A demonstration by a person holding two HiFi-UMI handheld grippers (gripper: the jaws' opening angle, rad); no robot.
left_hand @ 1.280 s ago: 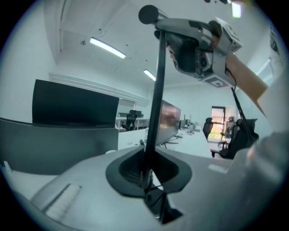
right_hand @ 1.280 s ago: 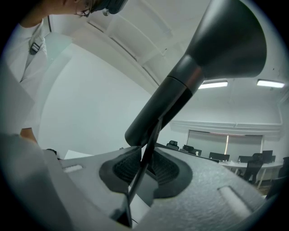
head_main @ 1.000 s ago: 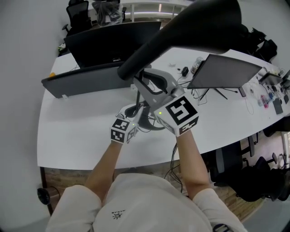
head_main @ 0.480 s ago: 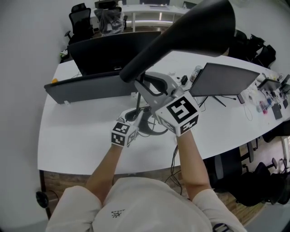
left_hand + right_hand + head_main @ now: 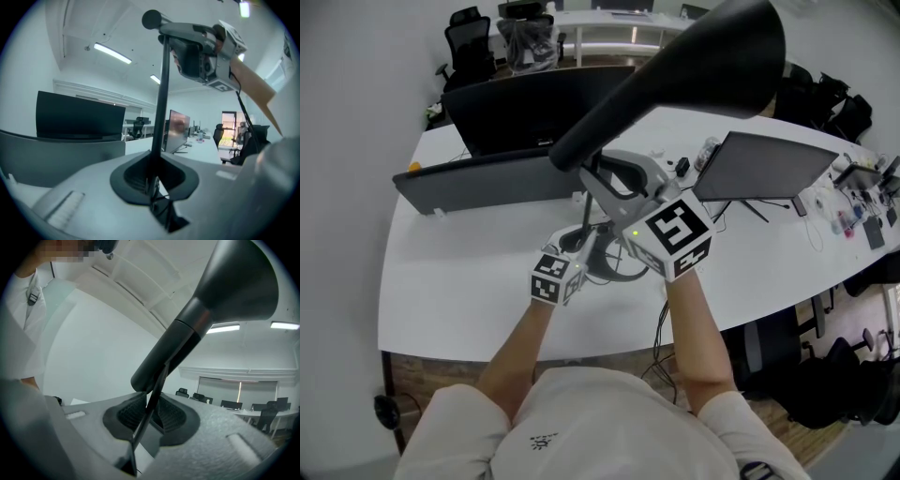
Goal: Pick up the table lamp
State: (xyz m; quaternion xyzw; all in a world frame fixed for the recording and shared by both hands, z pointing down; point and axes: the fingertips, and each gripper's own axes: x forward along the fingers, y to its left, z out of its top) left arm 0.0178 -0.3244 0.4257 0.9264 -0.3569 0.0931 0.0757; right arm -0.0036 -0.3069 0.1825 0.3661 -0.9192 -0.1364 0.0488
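Table lamp (image 5: pixel 694 66): black, with a cone-shaped shade that fills the top of the head view, close to your head camera and tilted up to the right. Its thin dark stem (image 5: pixel 161 93) runs down from the narrow end of the shade toward the white table (image 5: pixel 459 281) in front of you. A dark ring at the foot of the stem, the lamp's base (image 5: pixel 619 272), shows low between your two grippers; whether it touches the table top you cannot tell from these views.

Right gripper (image 5: pixel 591 176): high on the stem, just below the shade. In the right gripper view (image 5: pixel 147 416) its ribbed pads are pressed together on the stem, and the shade (image 5: pixel 225 291) rises above them.

Left gripper (image 5: pixel 581 239): low on the stem, near the base. In the left gripper view (image 5: pixel 154 178) its jaws are clamped on the stem, which rises straight up to the right gripper (image 5: pixel 164 35) above.

Surroundings: a black monitor (image 5: pixel 534 103) stands at the far side of the table with a grey panel (image 5: pixel 478 178) lying in front of it; a second screen (image 5: pixel 769 155) stands to the right; office chairs (image 5: pixel 464 33) lie beyond the table
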